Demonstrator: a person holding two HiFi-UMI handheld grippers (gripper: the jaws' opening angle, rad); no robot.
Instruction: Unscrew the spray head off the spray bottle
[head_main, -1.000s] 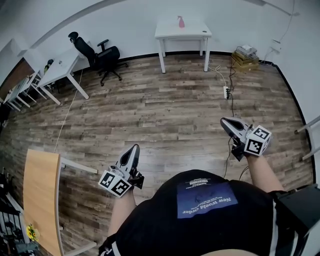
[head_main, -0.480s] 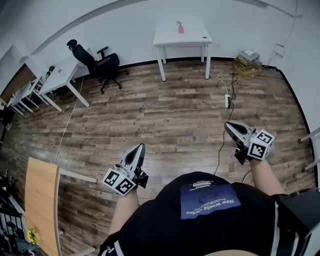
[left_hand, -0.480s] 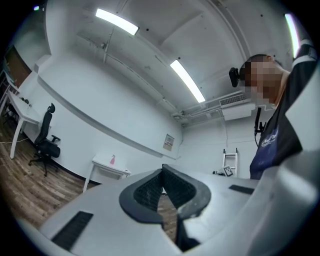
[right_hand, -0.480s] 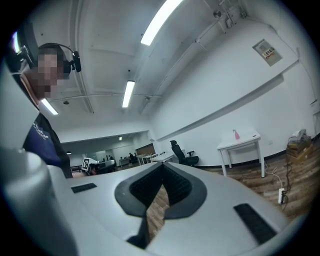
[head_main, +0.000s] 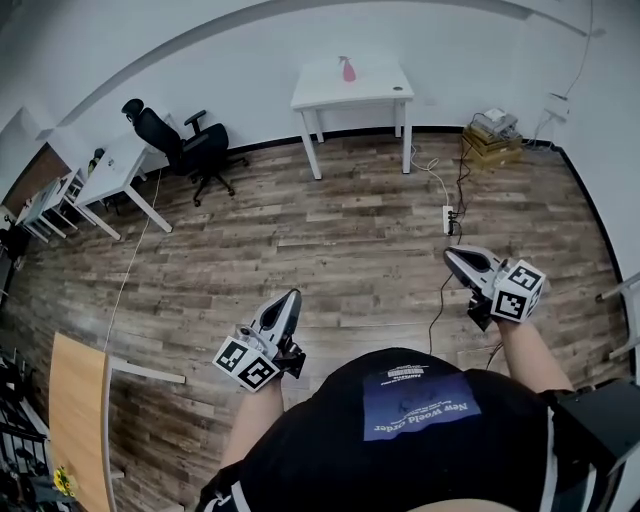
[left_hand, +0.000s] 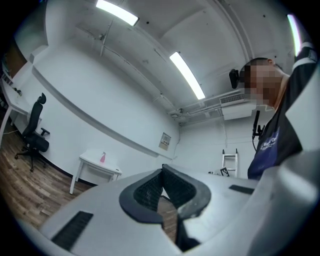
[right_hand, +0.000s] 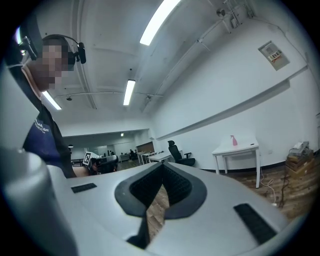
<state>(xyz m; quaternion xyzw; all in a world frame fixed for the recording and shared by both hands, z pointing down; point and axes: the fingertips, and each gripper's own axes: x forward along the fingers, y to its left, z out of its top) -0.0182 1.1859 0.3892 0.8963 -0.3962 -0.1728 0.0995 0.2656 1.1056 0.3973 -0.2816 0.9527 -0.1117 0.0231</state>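
closer now to the spray bottle (head_main: 347, 68) on the table (head_main: 380, 90), i'm holding left gripper (head_main: 291, 295) and right gripper (head_main: 449, 253) forward at my waist, jaws pressing together, empty

Pink spray bottle (head_main: 347, 69) upright on white table (head_main: 385, 87)

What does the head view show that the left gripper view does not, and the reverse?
Only the head view: the power strip on the floor, the wooden tabletop and the boxes. Only the left gripper view: the ceiling lights and the wall notice. Both: the pink spray bottle on the white table, the black chair, and the left tool, shut and empty.
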